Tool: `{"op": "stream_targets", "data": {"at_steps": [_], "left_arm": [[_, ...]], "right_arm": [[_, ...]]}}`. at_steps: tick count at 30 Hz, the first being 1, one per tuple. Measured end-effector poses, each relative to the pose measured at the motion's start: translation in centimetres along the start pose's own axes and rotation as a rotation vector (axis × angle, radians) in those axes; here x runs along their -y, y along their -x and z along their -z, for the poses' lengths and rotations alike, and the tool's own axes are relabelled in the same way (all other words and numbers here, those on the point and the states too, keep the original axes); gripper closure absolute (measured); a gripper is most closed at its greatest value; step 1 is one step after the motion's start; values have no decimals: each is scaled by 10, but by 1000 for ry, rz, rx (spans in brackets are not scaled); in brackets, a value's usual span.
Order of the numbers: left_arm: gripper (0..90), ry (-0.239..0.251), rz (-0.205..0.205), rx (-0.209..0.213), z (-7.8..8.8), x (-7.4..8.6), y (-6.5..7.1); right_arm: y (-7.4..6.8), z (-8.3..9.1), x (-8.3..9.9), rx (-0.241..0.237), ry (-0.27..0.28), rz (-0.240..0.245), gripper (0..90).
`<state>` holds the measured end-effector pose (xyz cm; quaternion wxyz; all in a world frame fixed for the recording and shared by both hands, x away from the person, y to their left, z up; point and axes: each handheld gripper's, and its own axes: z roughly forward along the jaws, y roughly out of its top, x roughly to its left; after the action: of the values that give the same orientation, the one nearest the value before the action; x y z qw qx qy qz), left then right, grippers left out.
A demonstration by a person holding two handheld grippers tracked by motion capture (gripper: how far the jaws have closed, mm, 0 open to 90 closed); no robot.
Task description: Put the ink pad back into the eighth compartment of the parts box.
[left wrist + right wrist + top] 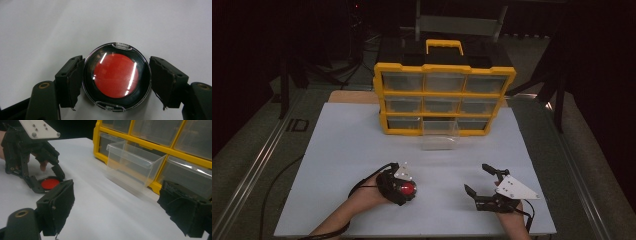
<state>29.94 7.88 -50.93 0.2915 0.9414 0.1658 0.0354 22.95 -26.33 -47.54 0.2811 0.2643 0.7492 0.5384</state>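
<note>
A round black case with a clear lid and a red disc inside (pixel 116 76) lies on the white board (pixel 347 150). My left gripper (pixel 116 77) is shut on the case, one pad against each side. From above, the case (pixel 406 189) sits at the front left, in the left gripper (pixel 403 192). My right gripper (pixel 477 178) rests at the front right, open, with nothing between its pads (pixel 60 202). The right gripper view shows the case (pixel 50 183) far off to the left, held low on the board by the left gripper (pixel 51 178).
A yellow organizer (pixel 444 94) with clear drawers stands upright at the back of the board. One clear drawer (pixel 440 134) from its bottom row is pulled out onto the board; it looks empty (pixel 132 165). Dark floor and cables surround the table.
</note>
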Motion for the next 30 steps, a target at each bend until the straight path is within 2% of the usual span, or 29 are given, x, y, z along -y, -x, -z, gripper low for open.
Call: {"op": "stream_targets", "data": {"at_steps": [3,4,5,7,8,10,11,15,16,23,24,28,29,30], "left_arm": [[310,16,-5,29,5,0,-1],[310,27,-21,33,7,0,-1],[310,36,-12,44,11,0,-2],[310,47,-21,41,16,-1,-2],[310,48,-19,56,18,-1,-3],[310,44,-34,39,23,-2,-3],[310,43,-32,53,25,-2,-4],[310,46,-51,50,34,-5,-5],[310,53,-50,61,35,-6,-5],[310,42,-84,55,49,-15,-6],[310,41,-84,64,51,-17,-6],[310,28,-107,43,59,-24,-6],[310,24,-106,55,61,-26,-6],[310,26,-109,48,63,-28,-6]], "right_arm": [[1,0,0,3,2,-1,127],[2,1,0,5,3,1,127],[2,1,0,5,4,2,127],[2,1,0,5,5,1,127],[2,1,0,5,5,1,127],[1,1,0,5,5,2,127],[1,1,0,4,6,0,127],[1,1,-1,4,7,1,127],[1,1,-1,4,9,0,127],[2,2,-1,7,11,0,127],[1,2,-1,7,11,1,127],[1,2,-2,8,16,4,127],[1,2,-2,8,17,3,127],[1,2,-2,9,17,3,127]]}}
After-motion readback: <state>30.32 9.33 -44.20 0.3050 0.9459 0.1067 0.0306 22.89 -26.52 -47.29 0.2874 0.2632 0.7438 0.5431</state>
